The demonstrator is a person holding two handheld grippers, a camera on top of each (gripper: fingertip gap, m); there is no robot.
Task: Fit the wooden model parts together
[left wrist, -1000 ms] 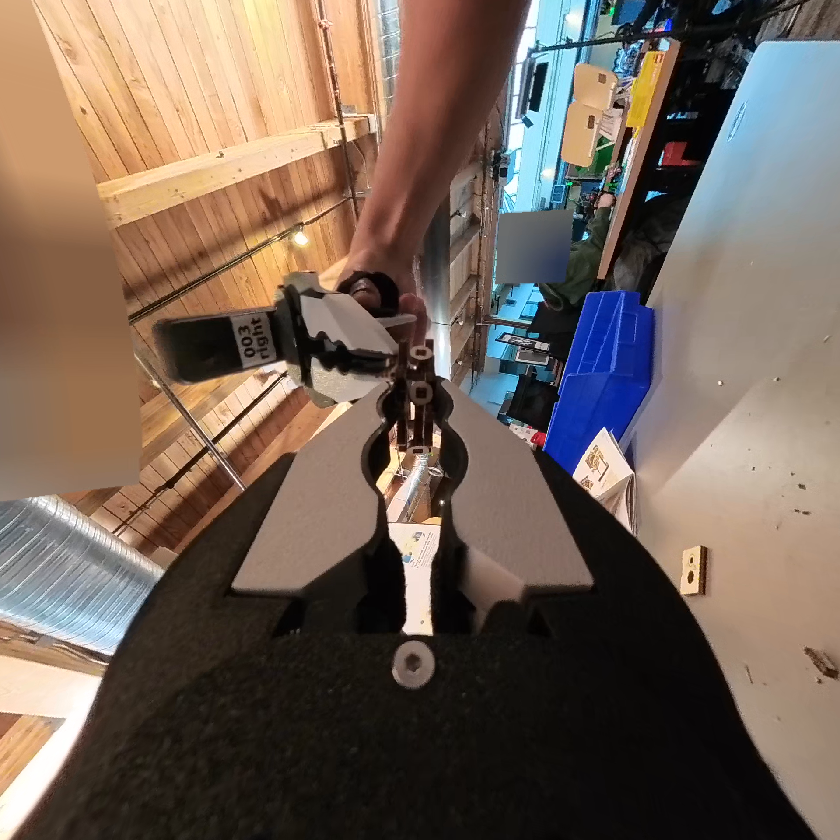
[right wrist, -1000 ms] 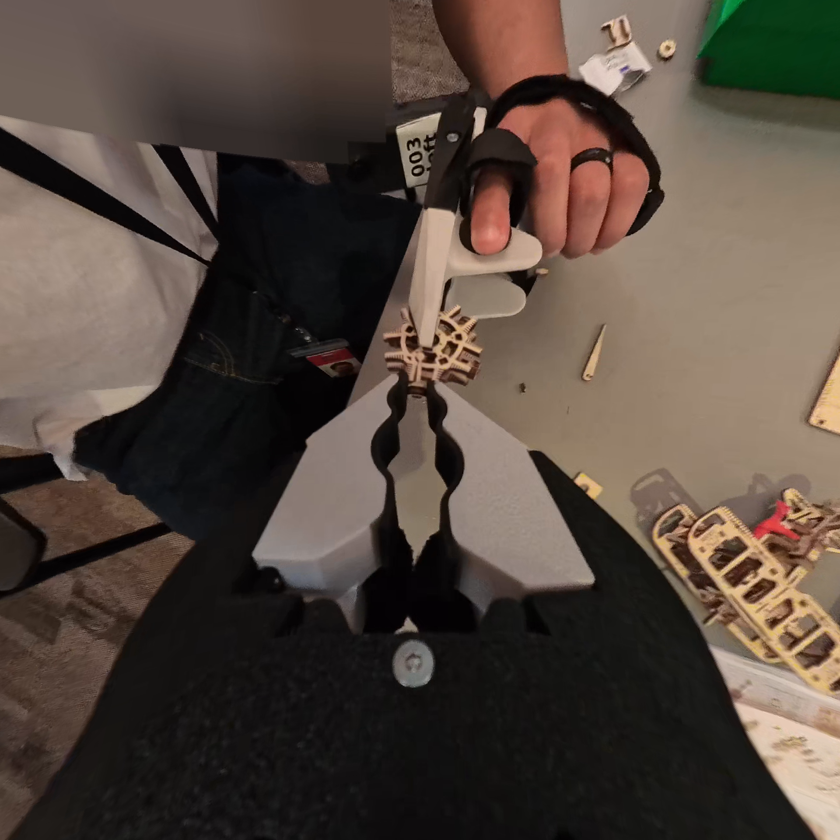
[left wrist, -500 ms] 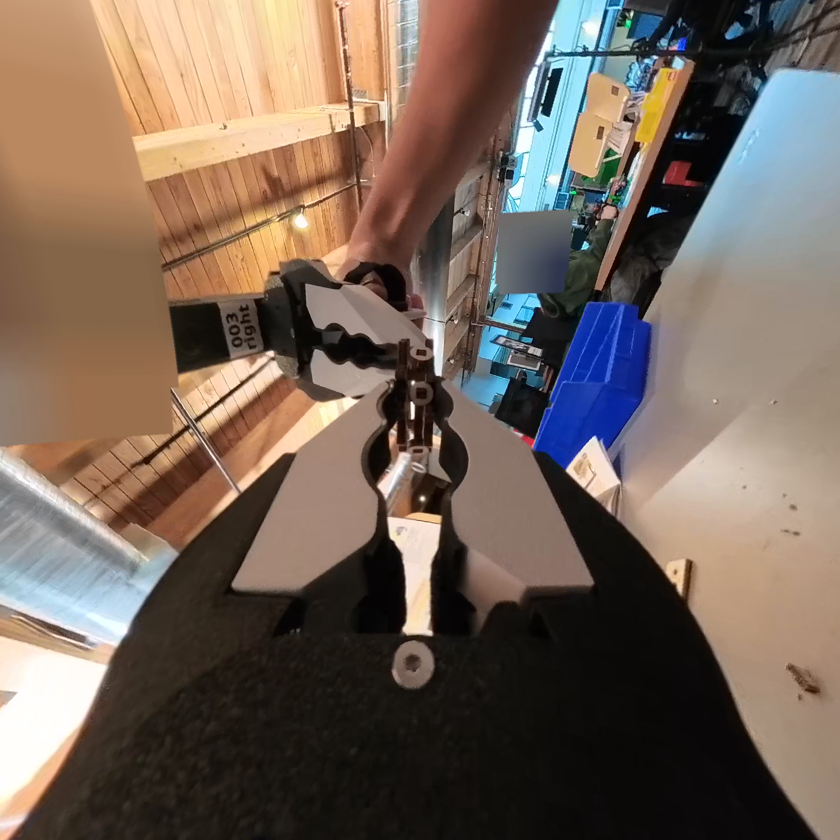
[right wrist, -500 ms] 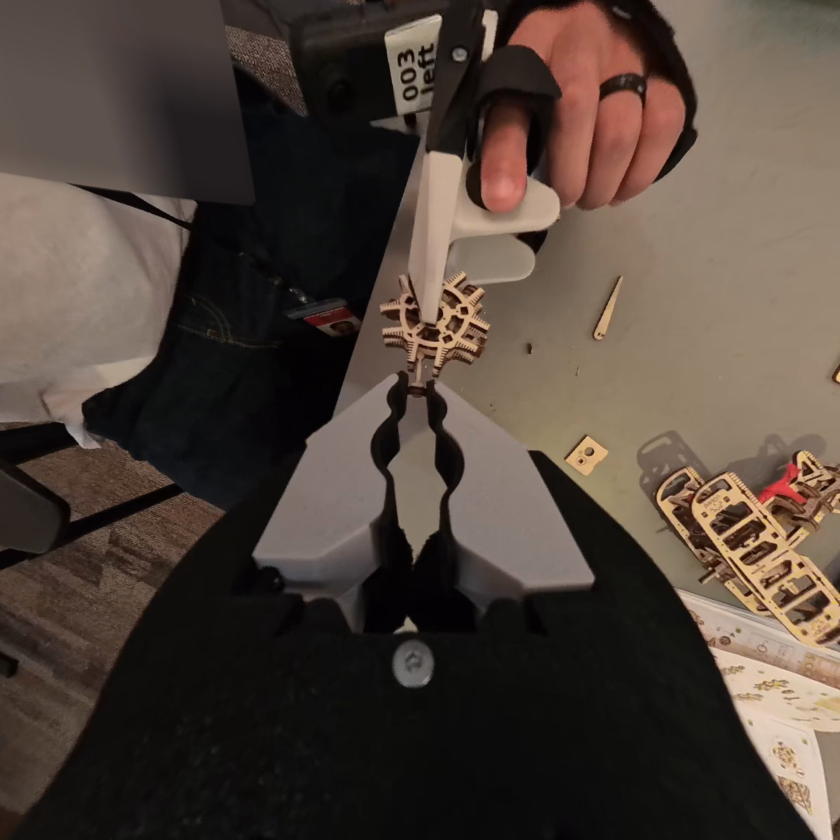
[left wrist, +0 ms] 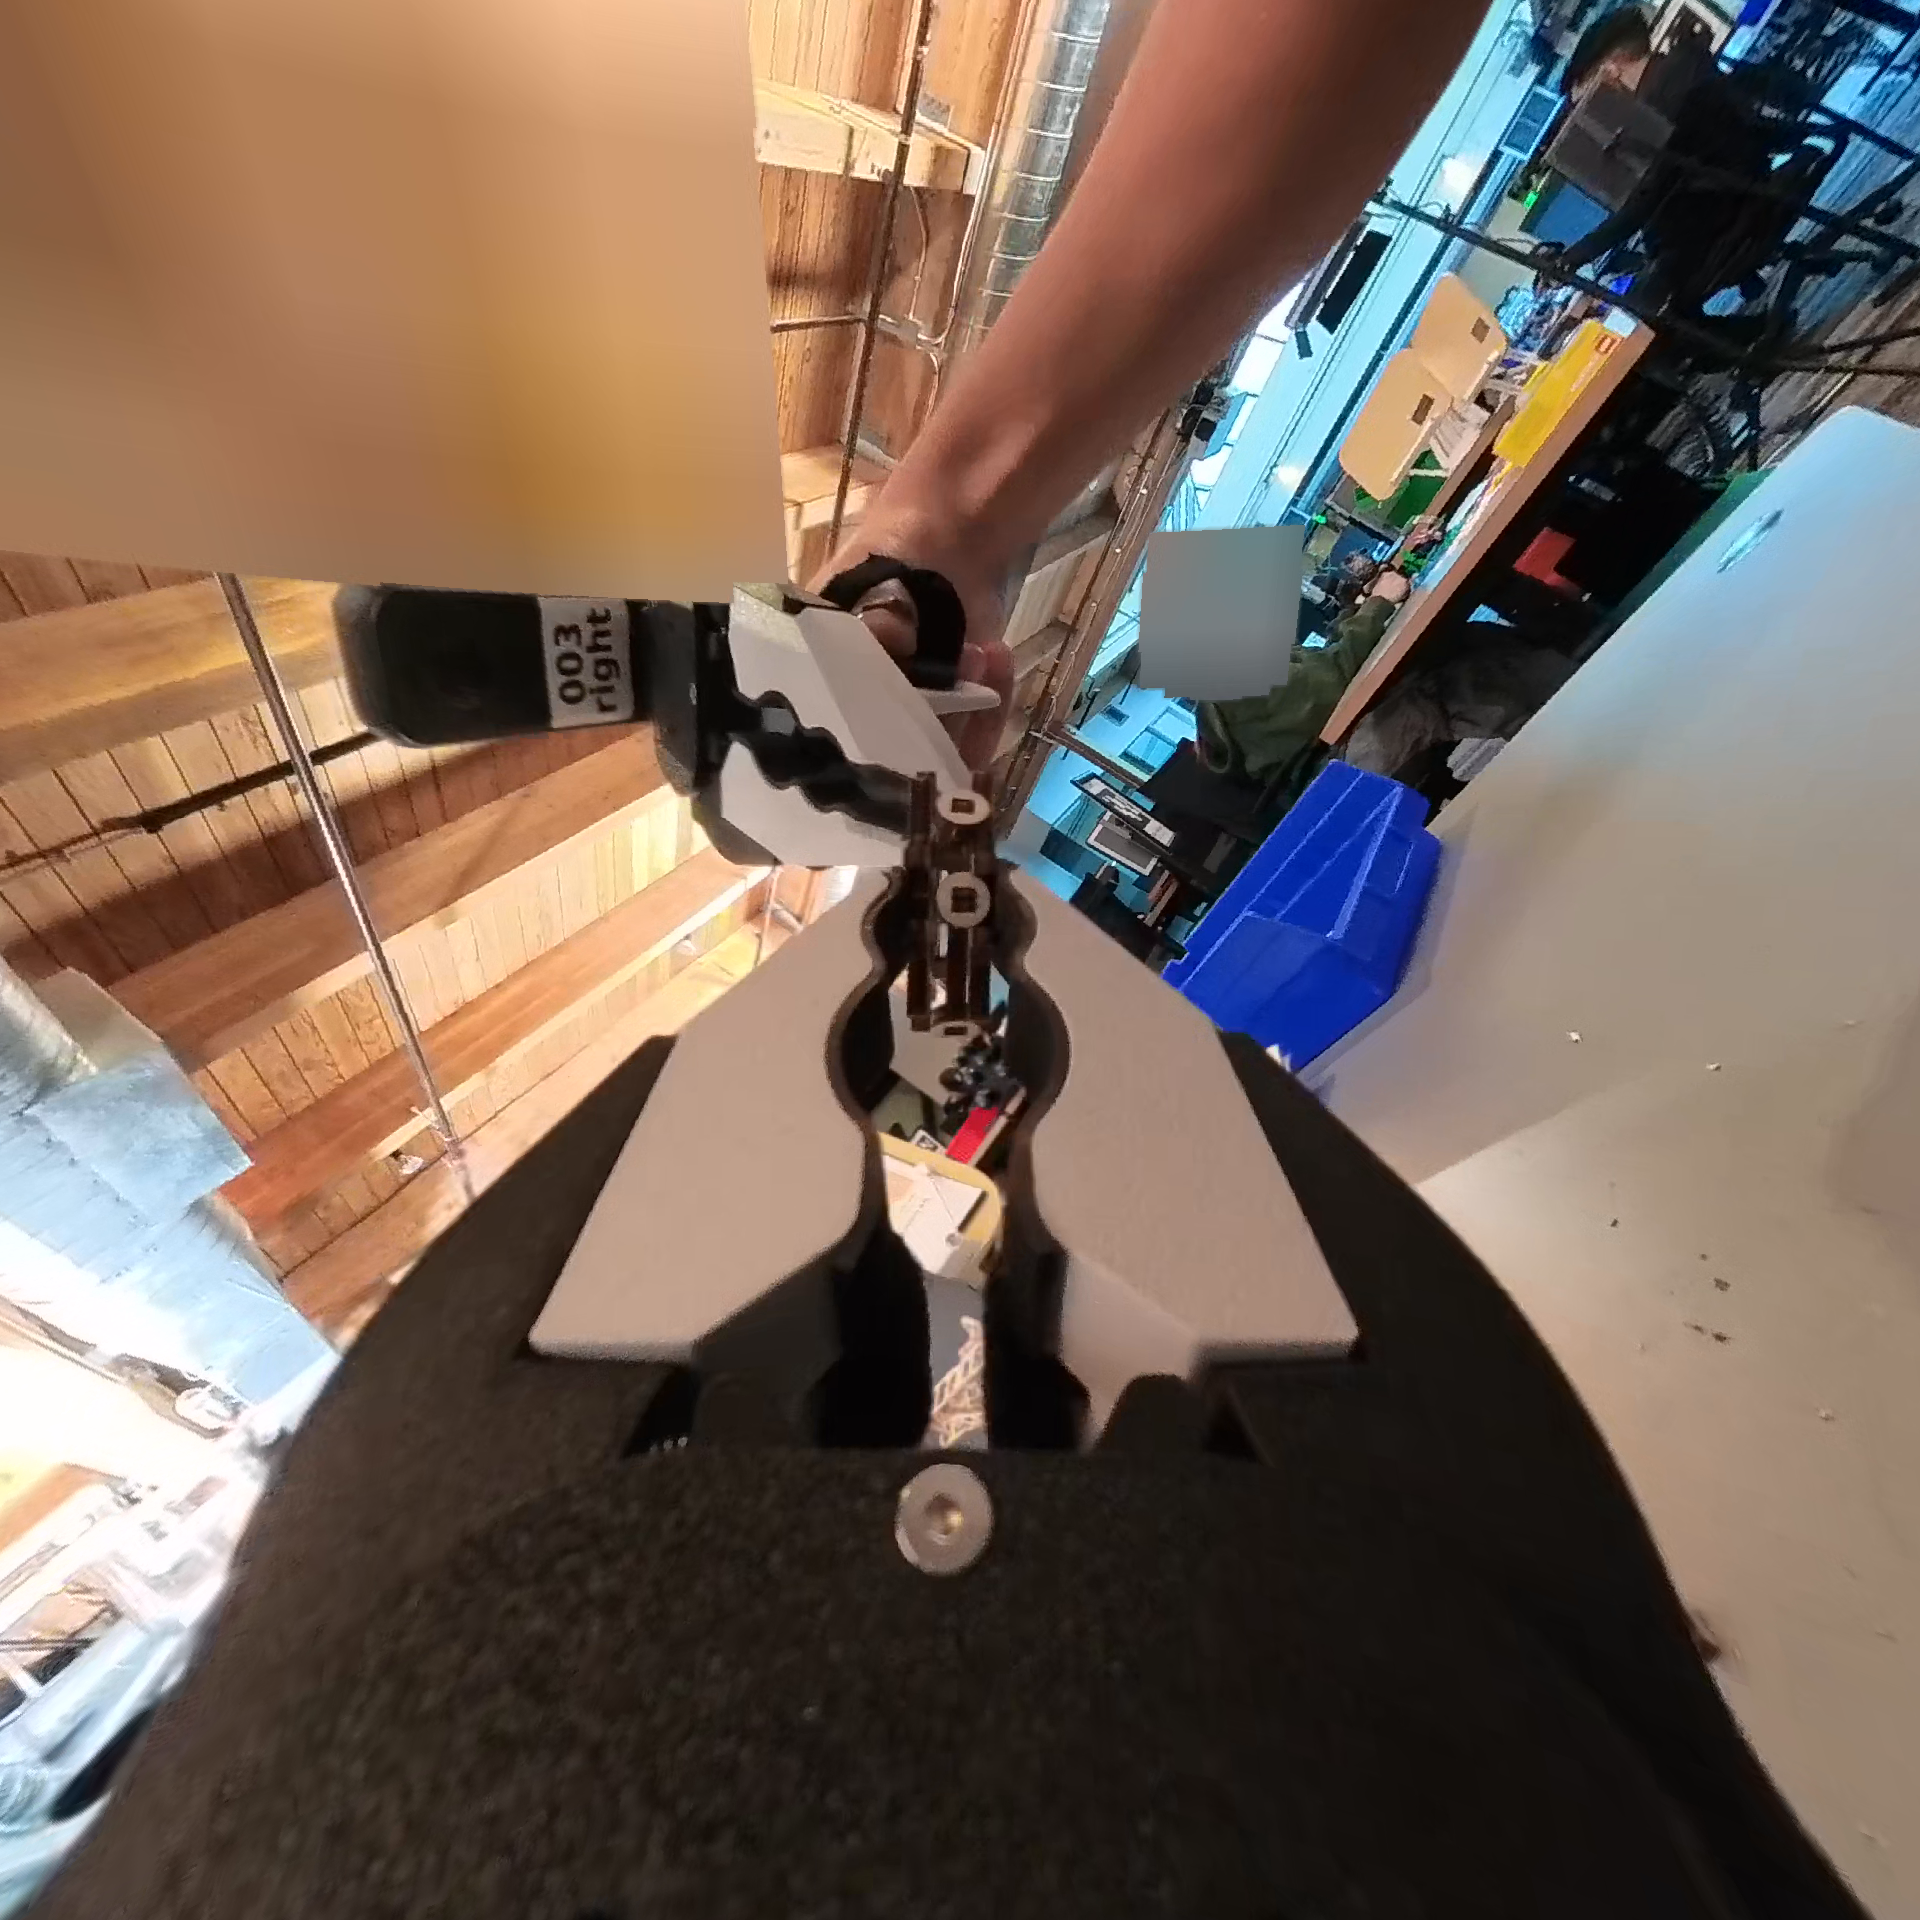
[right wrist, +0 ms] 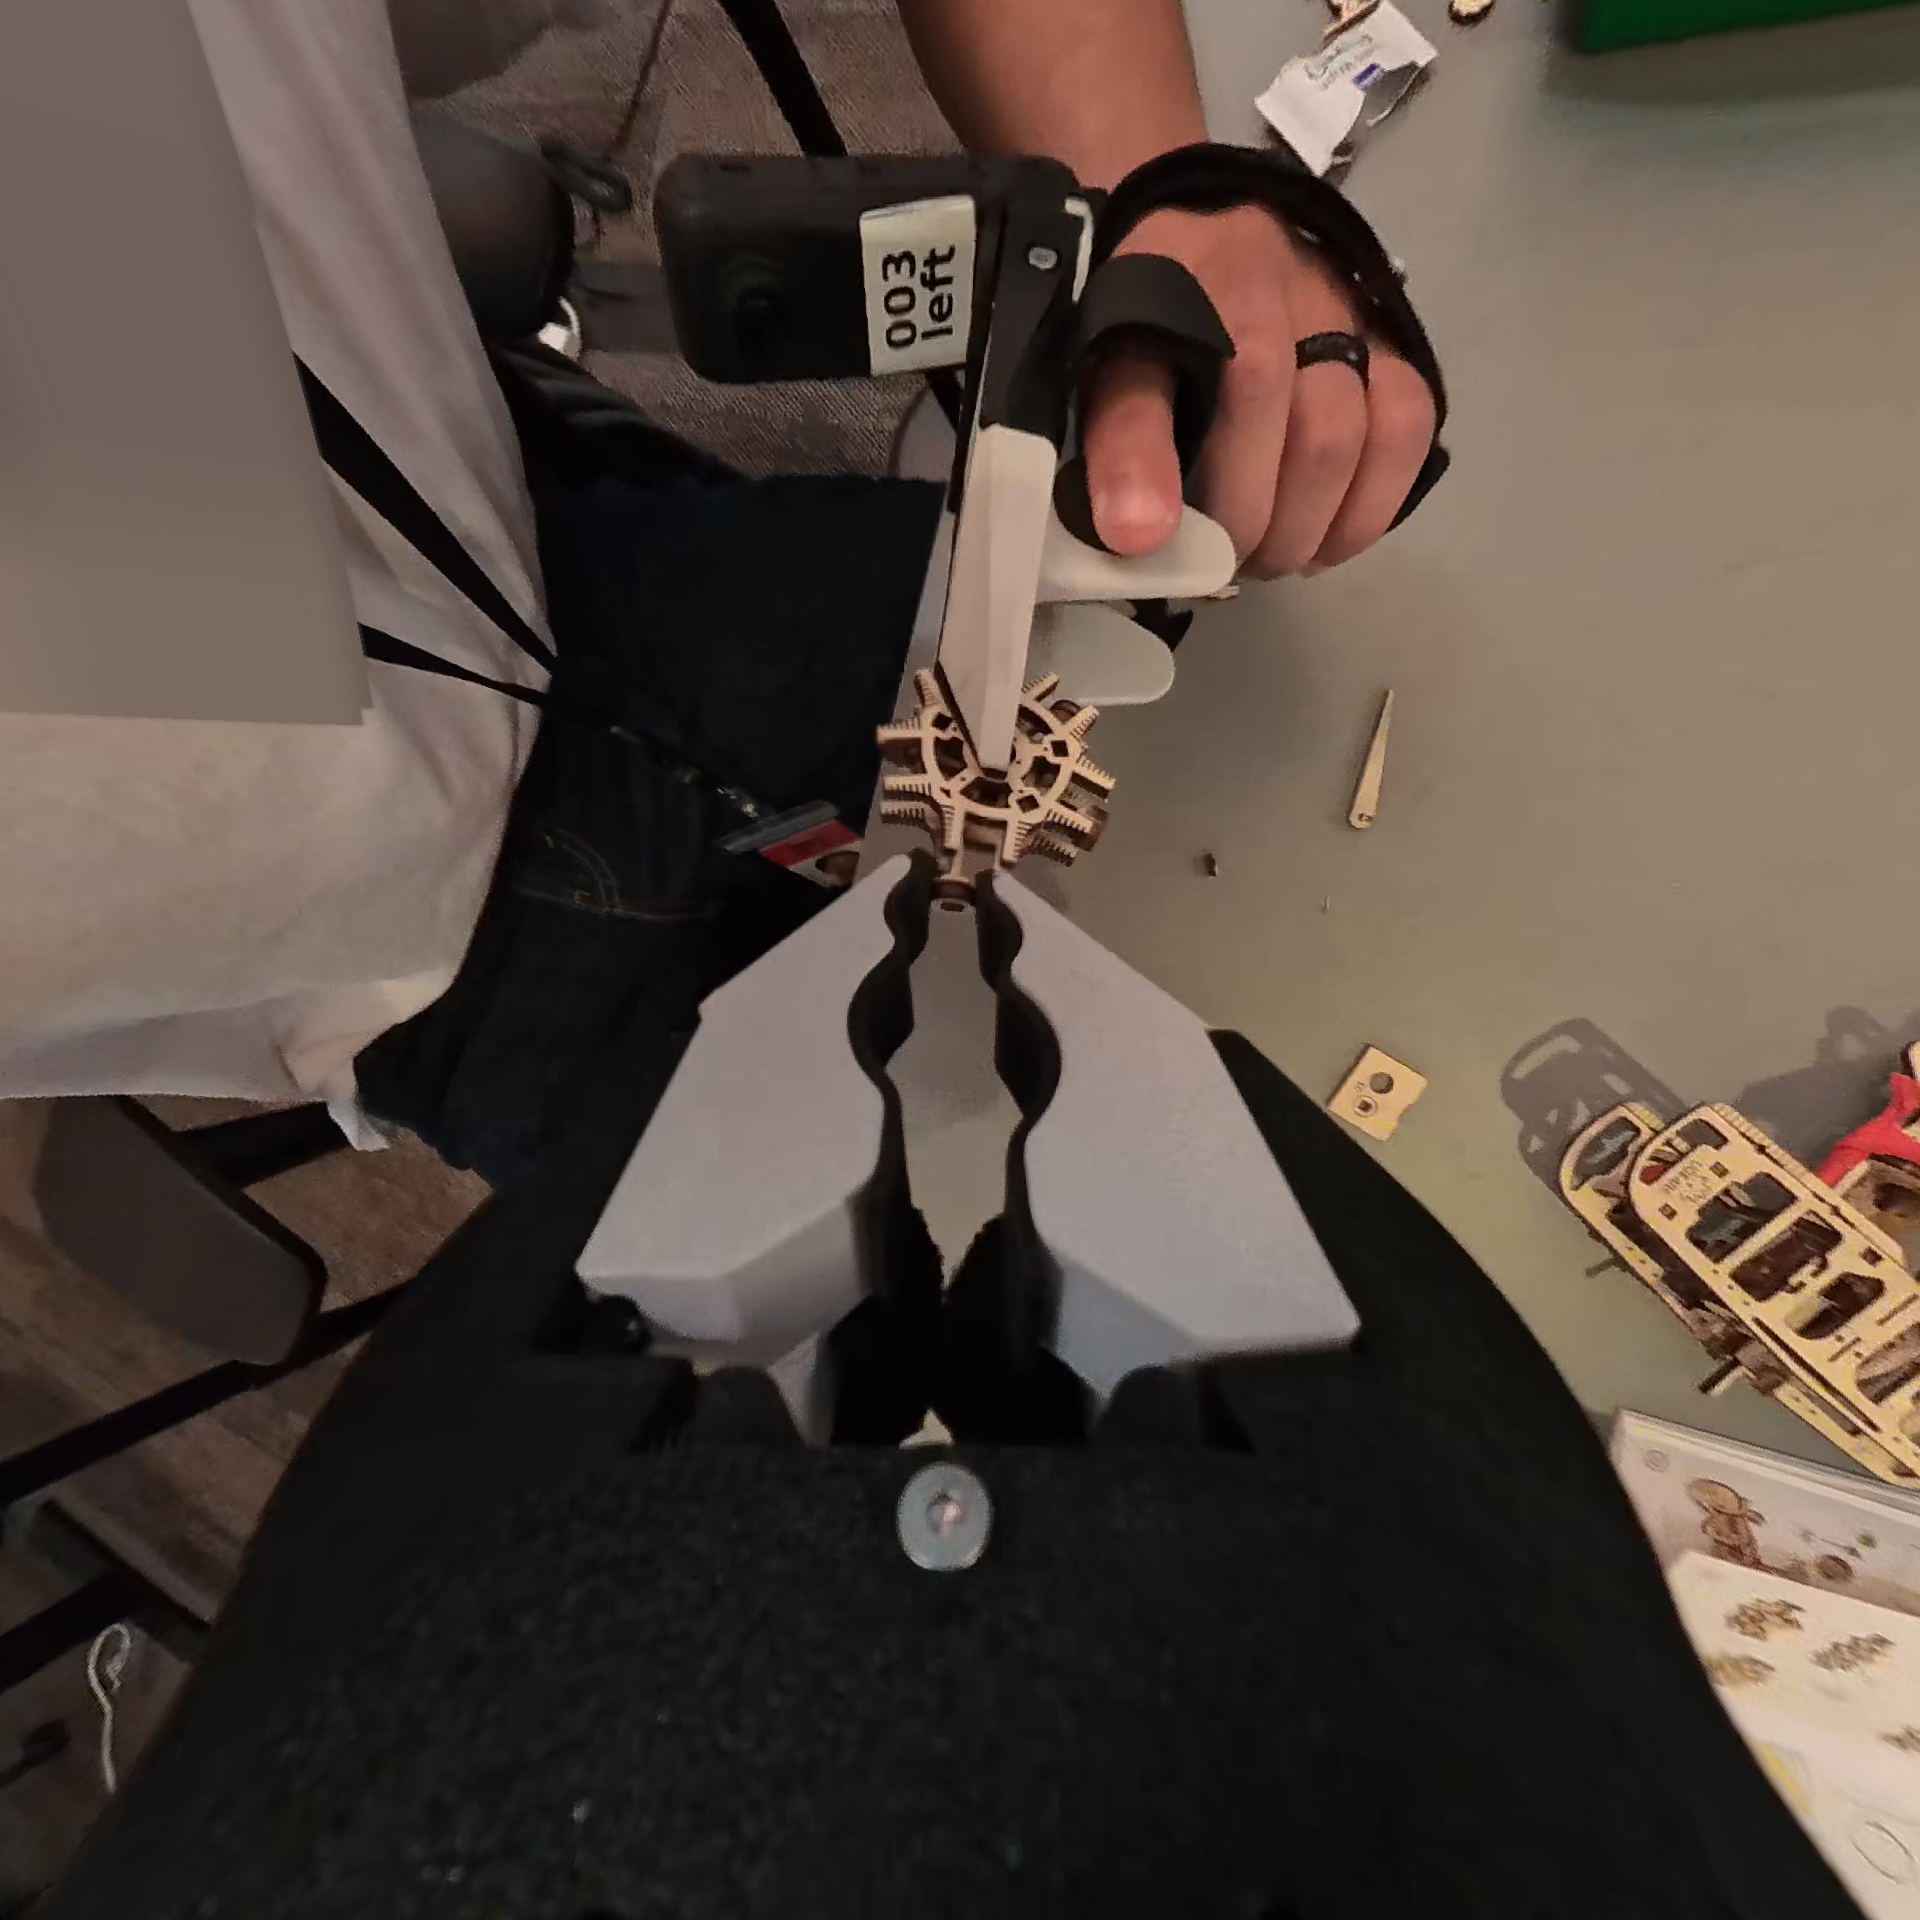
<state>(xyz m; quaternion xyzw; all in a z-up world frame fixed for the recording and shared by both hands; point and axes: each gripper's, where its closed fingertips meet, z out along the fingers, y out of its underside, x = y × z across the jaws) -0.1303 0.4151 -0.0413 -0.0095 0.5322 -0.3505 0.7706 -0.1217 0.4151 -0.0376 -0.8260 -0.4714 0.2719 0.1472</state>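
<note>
Wooden gear assembly (right wrist: 992, 779), a pale laser-cut wheel ringed with toothed spokes, hangs in the air above the edge of the grey worktop (right wrist: 1621, 644), held from two sides. Our left claw (right wrist: 992, 764) comes down from above and is clamped on its hub; our right claw (right wrist: 951, 883) is closed on a small peg at the wheel's lower rim. From the left wrist view we see the same assembly (left wrist: 951, 904) edge-on, a dark stack of thin plates pinched between our left claw (left wrist: 951, 914) tips, with the right claw (left wrist: 925, 805) reaching in from the side.

Each claw carries a white printed label (right wrist: 920, 296) on its black camera housing (right wrist: 769, 270); we leave the wording aside. A printed instruction sheet (right wrist: 1787, 1621) lies at the lower right, cut off by the frame and blurred. A finished wooden lattice frame (right wrist: 1756, 1247) rests on the worktop, partly cut off, with a red piece (right wrist: 1886, 1138) behind it that we cannot identify. A small square wooden tile (right wrist: 1377, 1091) and a tapered wooden sliver (right wrist: 1374, 758) lie loose nearby. The peg's exact shape is hidden by the claw tips.
</note>
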